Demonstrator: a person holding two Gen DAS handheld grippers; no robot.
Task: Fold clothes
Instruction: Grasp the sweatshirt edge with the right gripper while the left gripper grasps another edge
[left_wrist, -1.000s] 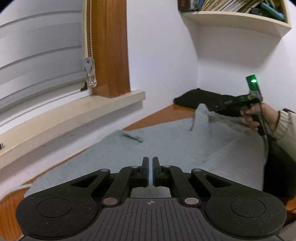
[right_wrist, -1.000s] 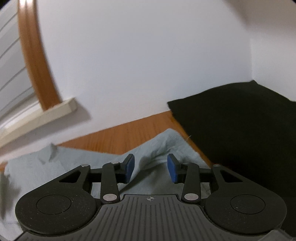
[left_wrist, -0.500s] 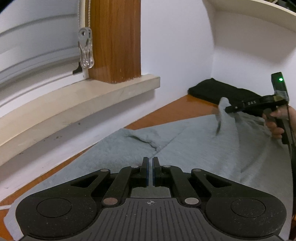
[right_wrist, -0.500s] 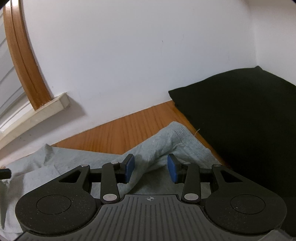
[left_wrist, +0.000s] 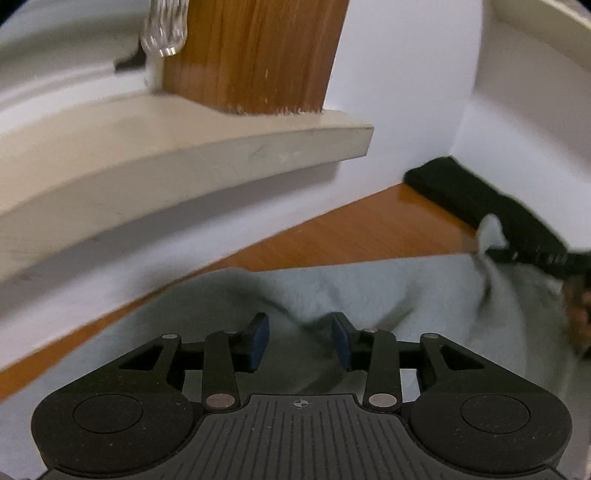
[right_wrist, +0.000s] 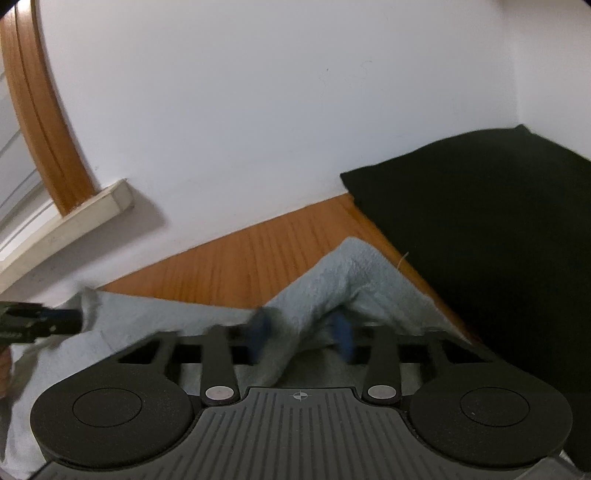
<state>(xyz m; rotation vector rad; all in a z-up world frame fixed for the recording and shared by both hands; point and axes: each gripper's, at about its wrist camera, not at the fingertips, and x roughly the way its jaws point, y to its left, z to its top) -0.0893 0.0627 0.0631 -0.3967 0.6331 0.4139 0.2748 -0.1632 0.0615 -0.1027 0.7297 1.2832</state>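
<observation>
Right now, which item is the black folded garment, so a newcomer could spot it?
Start at the corner where the two white walls meet, above the wooden table. The black folded garment lies flat in that corner. Unlike the rumpled pale grey garment beside it, it is dark, neatly squared, and no gripper touches it.

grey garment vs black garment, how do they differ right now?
The grey garment is pale, rumpled and spread between both grippers; the black garment is dark and lies flat, folded by the wall corner. The grey one has a ridge between the right gripper's open fingers; the black one is untouched. Both rest on the wooden surface.
</observation>
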